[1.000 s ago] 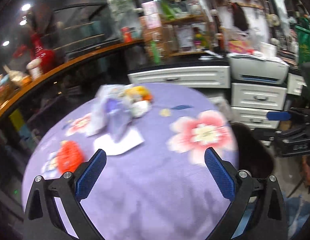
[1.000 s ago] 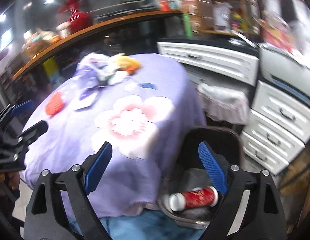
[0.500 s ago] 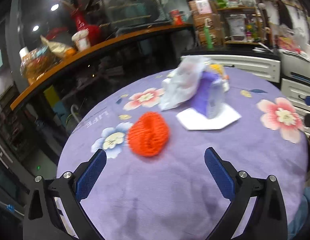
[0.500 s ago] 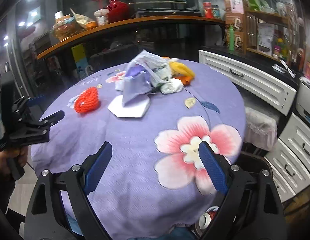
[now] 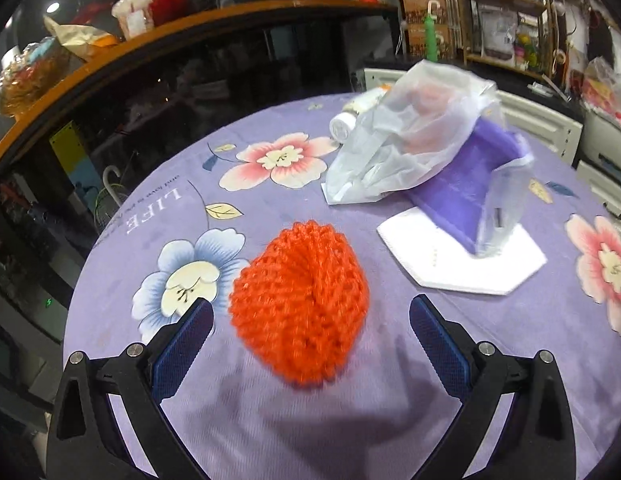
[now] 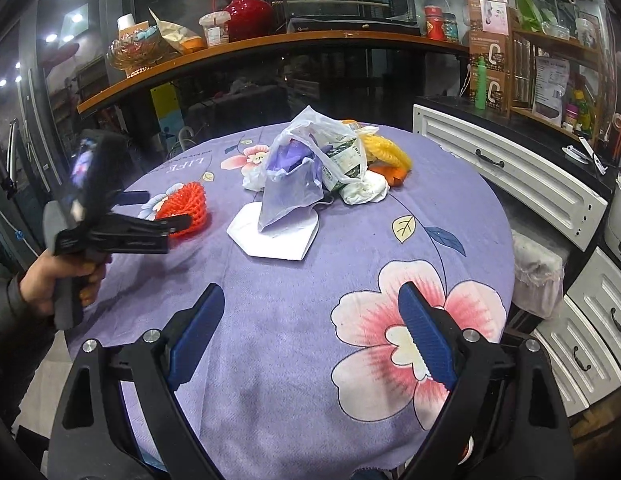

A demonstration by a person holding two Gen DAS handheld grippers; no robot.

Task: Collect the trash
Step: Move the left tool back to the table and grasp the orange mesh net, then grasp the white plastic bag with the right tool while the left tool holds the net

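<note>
An orange foam fruit net (image 5: 298, 304) lies on the round table with the purple flowered cloth (image 5: 310, 420). My left gripper (image 5: 310, 320) is open, its jaws on either side of the net, not touching it. The net (image 6: 186, 208) and the left gripper (image 6: 150, 216) also show in the right wrist view. A heap of trash sits farther on: a clear plastic bag (image 5: 410, 136), a purple bag (image 5: 462, 192), a white hexagonal paper plate (image 5: 462, 256), yellow netting (image 6: 386, 148) and a white wad (image 6: 362, 190). My right gripper (image 6: 310, 324) is open and empty above the cloth.
White drawer units (image 6: 510, 176) stand right of the table, with a lined bin (image 6: 534, 268) beside them. A wooden shelf (image 6: 270, 46) with a red vase (image 6: 246, 4) and snacks runs behind. The table's near edge (image 6: 310, 464) drops off below my right gripper.
My left gripper has swung left and moved in on the orange net, which now lies between its open jaws. My right gripper has lifted from the floor bin towards the table.
</note>
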